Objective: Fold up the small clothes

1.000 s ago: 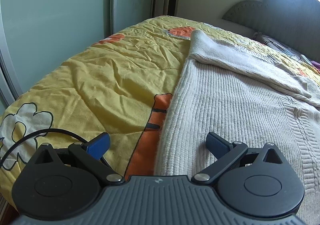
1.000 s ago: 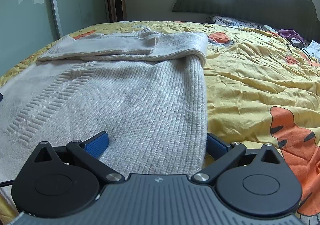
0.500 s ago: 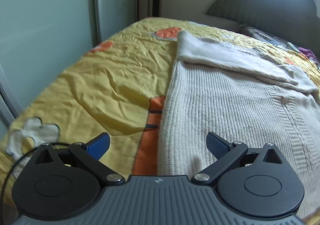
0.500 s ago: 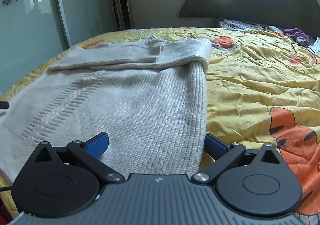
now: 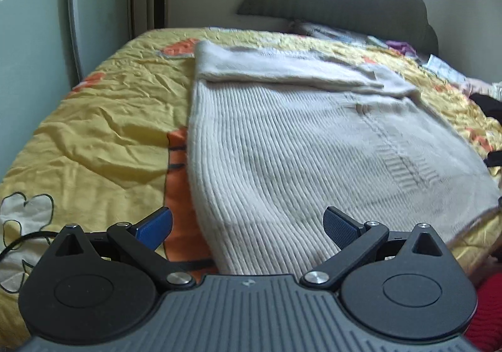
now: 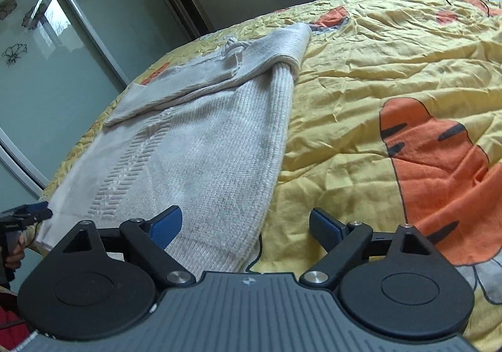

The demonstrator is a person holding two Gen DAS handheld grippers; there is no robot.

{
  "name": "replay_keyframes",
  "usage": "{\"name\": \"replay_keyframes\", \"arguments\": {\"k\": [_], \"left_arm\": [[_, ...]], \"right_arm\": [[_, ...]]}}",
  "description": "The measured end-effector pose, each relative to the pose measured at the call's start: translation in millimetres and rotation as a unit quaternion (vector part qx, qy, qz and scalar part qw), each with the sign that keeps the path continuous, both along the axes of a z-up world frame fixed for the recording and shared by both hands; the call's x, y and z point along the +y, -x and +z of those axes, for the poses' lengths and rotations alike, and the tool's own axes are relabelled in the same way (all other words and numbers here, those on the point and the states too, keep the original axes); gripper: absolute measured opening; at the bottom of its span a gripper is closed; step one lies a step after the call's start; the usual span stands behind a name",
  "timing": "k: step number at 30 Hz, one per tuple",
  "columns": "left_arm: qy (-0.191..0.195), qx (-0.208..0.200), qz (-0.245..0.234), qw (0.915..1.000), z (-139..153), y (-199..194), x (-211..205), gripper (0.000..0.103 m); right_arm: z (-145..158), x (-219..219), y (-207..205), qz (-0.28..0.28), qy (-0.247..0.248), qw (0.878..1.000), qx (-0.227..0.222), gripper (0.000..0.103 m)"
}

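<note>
The left gripper (image 5: 248, 223) is spread open over the near left corner of the sweater (image 5: 298, 145), gripping nothing. The right gripper (image 6: 245, 224) has just been narrowing yet stays open; the sweater's near right corner lies between its fingers on the quilt (image 6: 376, 76).

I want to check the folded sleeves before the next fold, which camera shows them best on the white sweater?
The right wrist view: the folded sleeves lie sharp across the sweater, their layers distinct. The left wrist view shows them too, but blurred and flatter.
</note>
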State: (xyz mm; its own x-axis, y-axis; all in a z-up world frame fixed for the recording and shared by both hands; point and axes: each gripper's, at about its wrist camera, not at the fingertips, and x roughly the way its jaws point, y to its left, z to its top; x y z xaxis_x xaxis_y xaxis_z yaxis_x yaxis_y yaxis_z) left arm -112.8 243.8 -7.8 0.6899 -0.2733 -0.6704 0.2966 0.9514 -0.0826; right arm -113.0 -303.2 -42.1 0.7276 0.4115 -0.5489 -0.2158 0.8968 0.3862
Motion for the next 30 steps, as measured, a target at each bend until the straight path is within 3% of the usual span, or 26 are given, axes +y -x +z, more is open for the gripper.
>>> {"name": "replay_keyframes", "arguments": {"k": [3,9,13,16,18,21,24,30], "left_arm": [[0.016,0.044,0.011,0.9988,-8,-9,2,0.102],[0.081,0.069,-0.015,0.9942,-7,-10,7,0.102],[0.101,0.069,-0.034,0.9919,-9,-11,-4,0.101],[0.107,0.068,-0.047,0.9908,-7,-14,-13,0.084],[0.099,0.068,-0.047,0.9916,-7,-15,-18,0.045],[0.108,0.079,-0.035,0.9904,-8,-18,-13,0.018],[0.122,0.078,-0.027,0.9891,-6,-18,-10,0.015],[0.147,0.011,-0.045,0.9880,24,-22,-22,0.015]], "right_arm": [[-4,-7,6,0.009,-0.019,1.000,0.016,0.080],[-13,6,15,0.082,-0.069,0.994,0.036,0.074],[-19,37,3,0.135,-0.098,0.985,0.039,0.072],[-20,59,-17,0.159,-0.097,0.982,0.040,0.059],[-19,75,-26,0.163,-0.073,0.983,0.040,0.032],[-16,88,-29,0.164,-0.038,0.985,0.031,0.024],[-9,92,-26,0.165,-0.020,0.986,0.022,0.023],[20,93,-30,0.173,-0.011,0.985,-0.023,0.018]]}}
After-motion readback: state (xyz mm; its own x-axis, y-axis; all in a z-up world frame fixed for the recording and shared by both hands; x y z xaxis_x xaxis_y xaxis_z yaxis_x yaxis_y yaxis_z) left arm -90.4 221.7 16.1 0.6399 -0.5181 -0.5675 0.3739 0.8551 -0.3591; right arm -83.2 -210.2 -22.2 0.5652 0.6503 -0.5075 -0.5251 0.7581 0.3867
